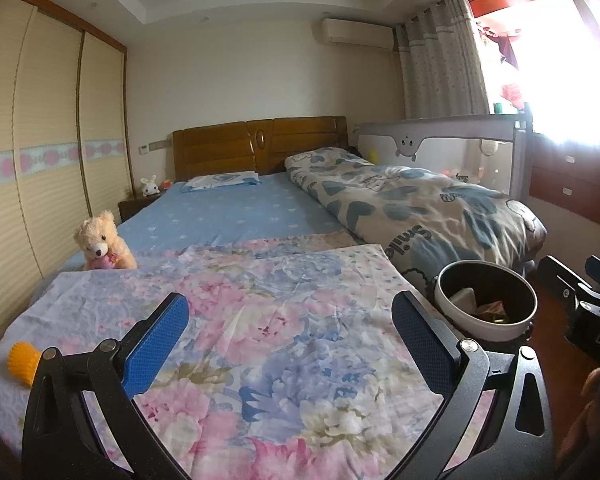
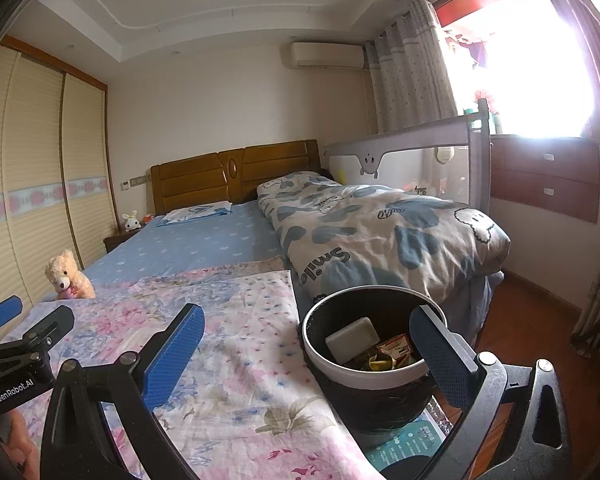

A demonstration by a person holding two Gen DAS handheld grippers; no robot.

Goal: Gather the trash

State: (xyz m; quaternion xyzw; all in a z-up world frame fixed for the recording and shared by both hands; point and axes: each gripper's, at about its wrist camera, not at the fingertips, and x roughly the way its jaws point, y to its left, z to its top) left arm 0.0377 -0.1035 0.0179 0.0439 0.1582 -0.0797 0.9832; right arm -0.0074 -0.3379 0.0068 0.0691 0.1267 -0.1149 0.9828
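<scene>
A round trash bin (image 2: 364, 384) with a white rim and black liner stands beside the bed's foot; it also shows in the left wrist view (image 1: 485, 322). Inside lie a white pad (image 2: 352, 340), a red wrapper (image 2: 398, 350) and a yellowish scrap (image 2: 378, 362). My right gripper (image 2: 306, 350) is open and empty, its right finger (image 2: 440, 354) in front of the bin. My left gripper (image 1: 290, 340) is open and empty above the floral sheet (image 1: 260, 320). A small yellow ribbed object (image 1: 23, 362) lies on the sheet left of the left gripper.
A teddy bear (image 1: 102, 242) sits at the bed's left edge. A folded heart-print quilt (image 1: 412, 204) lies along the right side. A bed rail (image 1: 440, 144), drawers (image 2: 548, 178) and wooden floor (image 2: 528, 312) are to the right. A wardrobe (image 1: 40, 140) lines the left wall.
</scene>
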